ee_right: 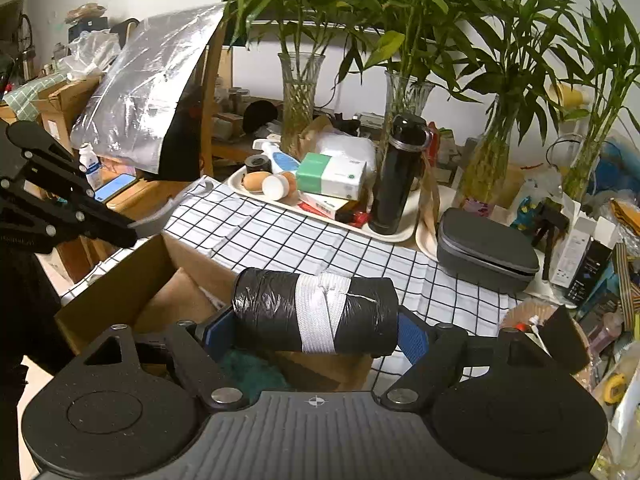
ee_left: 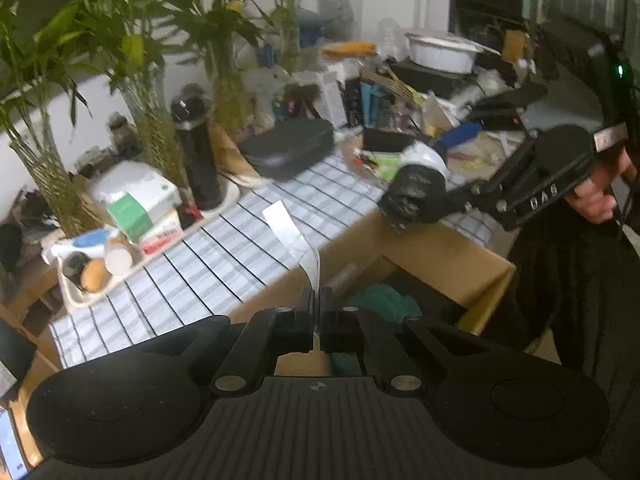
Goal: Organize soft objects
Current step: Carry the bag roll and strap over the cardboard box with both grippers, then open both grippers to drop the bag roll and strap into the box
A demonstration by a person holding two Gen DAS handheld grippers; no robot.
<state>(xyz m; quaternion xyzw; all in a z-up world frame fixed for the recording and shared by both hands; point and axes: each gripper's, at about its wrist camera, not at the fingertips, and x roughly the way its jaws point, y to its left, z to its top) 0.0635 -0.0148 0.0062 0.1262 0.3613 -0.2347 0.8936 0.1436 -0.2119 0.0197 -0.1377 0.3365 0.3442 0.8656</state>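
Left gripper (ee_left: 316,300), bottom centre of its view: jaws pressed together, pinching the end of a white strip (ee_left: 290,232) that is running up and left over the checked cloth (ee_left: 224,256). Cardboard box (ee_left: 436,256) sitting just right of it. Right gripper (ee_right: 316,312): jaws spread wide, clamping a black bag roll (ee_right: 264,308) with white band crosswise between the blue pads, hanging above the box, lower centre.

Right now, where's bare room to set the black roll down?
Free: the checked cloth between the cardboard box, the tray and the grey case. Crowded: the tray and the clutter past the case. The box already holds something green.
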